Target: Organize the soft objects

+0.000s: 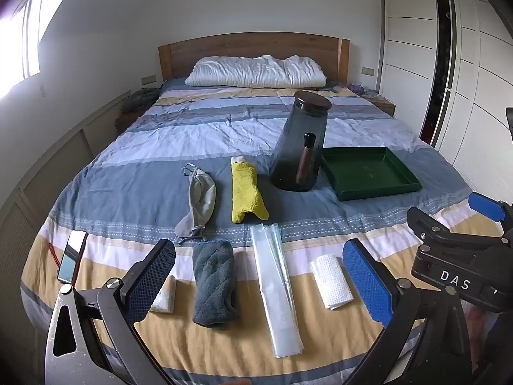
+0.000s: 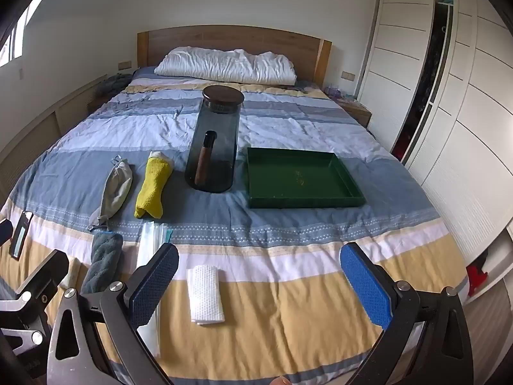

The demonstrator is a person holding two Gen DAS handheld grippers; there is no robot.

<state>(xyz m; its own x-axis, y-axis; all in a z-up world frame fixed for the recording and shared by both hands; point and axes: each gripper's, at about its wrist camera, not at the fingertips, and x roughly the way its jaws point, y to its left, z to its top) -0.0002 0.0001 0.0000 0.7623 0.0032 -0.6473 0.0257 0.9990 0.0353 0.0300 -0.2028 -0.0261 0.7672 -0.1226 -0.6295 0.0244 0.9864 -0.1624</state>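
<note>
Soft items lie on a striped bed. A grey drawstring pouch (image 1: 198, 199) (image 2: 116, 187) and a folded yellow cloth (image 1: 247, 192) (image 2: 153, 188) sit mid-bed. Nearer me lie a dark grey towel (image 1: 214, 284) (image 2: 104, 261), a folded clear plastic bag (image 1: 277, 292) (image 2: 150, 247), a white waffle cloth (image 1: 332, 280) (image 2: 205, 293) and a small white cloth (image 1: 165, 295) partly behind my left finger. A green tray (image 1: 372, 173) (image 2: 301, 178) rests empty at the right. My left gripper (image 1: 259, 280) stands open above the near row. My right gripper (image 2: 259, 285) is open too, holding nothing.
A dark glass pitcher (image 1: 301, 147) (image 2: 216, 144) with a lid and handle stands beside the tray. A phone (image 1: 73, 256) (image 2: 21, 234) lies at the bed's left edge. A white pillow (image 1: 256, 72) lies against the wooden headboard; white wardrobes (image 2: 449, 112) line the right.
</note>
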